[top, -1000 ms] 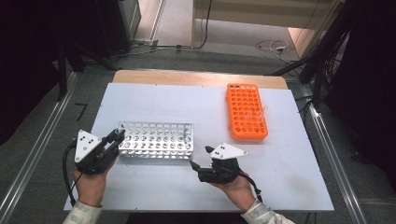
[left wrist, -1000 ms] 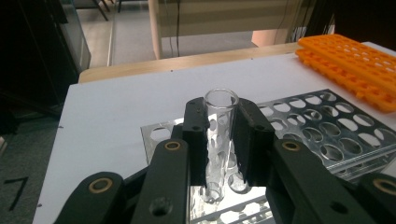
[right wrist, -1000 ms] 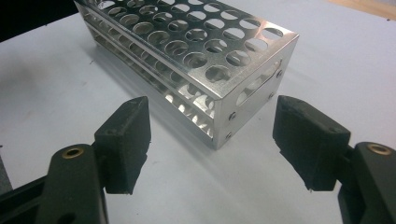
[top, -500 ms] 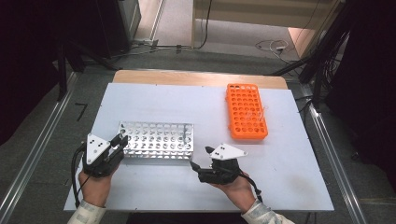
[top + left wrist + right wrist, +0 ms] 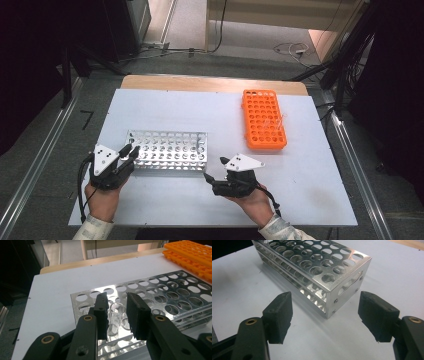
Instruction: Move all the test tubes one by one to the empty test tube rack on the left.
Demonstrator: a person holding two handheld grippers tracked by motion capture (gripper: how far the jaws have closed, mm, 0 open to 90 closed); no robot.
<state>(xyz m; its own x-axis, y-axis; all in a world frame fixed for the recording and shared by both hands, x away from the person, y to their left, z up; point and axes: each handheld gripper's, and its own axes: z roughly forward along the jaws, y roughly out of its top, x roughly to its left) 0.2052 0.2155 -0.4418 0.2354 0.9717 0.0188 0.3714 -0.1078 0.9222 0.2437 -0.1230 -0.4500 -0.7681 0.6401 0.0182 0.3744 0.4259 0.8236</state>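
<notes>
While my left hand-held gripper (image 5: 117, 312) has just been opening, its jaws now clear of the glass test tube (image 5: 115, 319), I back straight off the steel rack (image 5: 167, 150); right hand-held gripper (image 5: 325, 317) waits spread.

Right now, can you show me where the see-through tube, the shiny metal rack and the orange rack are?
Clear tube (image 5: 117, 315): left gripper view, on its glass wall.
Metal rack (image 5: 170, 150): high view, on its holed top plate.
Orange rack (image 5: 262, 117): high view, on its top face.

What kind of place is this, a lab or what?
Probably a lab-style test bench: a perforated metal test-tube rack, an orange plastic tube rack and a clear glass tube on a white table.
</notes>
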